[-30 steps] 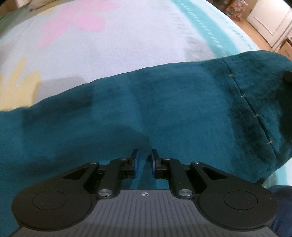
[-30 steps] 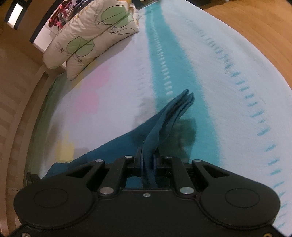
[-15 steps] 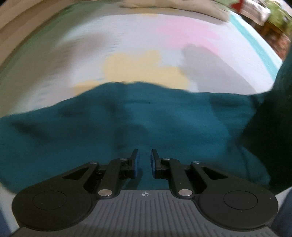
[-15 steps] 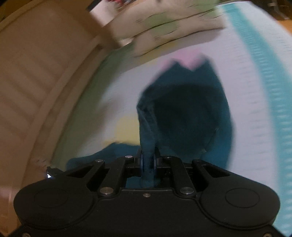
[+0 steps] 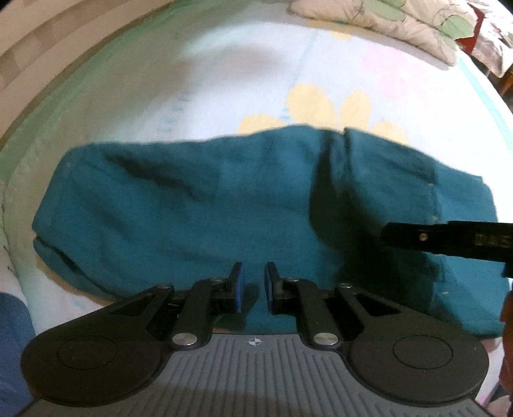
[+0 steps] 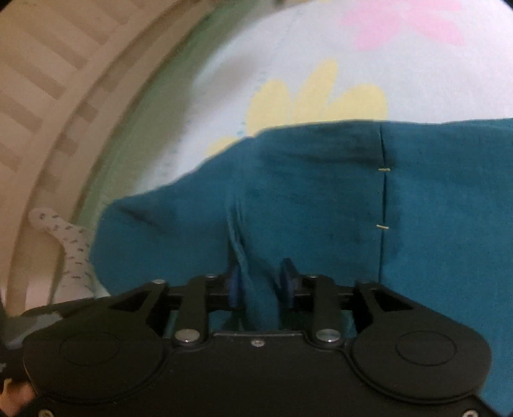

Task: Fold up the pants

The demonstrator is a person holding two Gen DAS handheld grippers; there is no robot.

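Note:
The teal pants (image 5: 192,208) lie doubled over on the flowered bed sheet, one layer folded on top at the right. My left gripper (image 5: 253,269) hovers over their near edge; its pads stand a narrow gap apart with nothing between them. From the right, a finger (image 5: 423,239) of my right gripper reaches in over the folded layer. In the right wrist view, my right gripper (image 6: 259,269) is low over the pants (image 6: 320,192) and its jaws are opening. A pinched ridge of teal cloth (image 6: 253,288) still stands between them, leaning on the left pad.
The bed sheet (image 5: 224,80) is pale with yellow and pink flowers. A leaf-patterned pillow (image 5: 384,12) lies at the far end. A slatted wooden bed frame (image 6: 38,96) curves along the left, with a white spotted cloth (image 6: 70,250) beside the pants.
My right gripper carried the pants' end across and laid it down on the rest, then its jaws parted. The left gripper slid along the pants and kept the same narrow gap.

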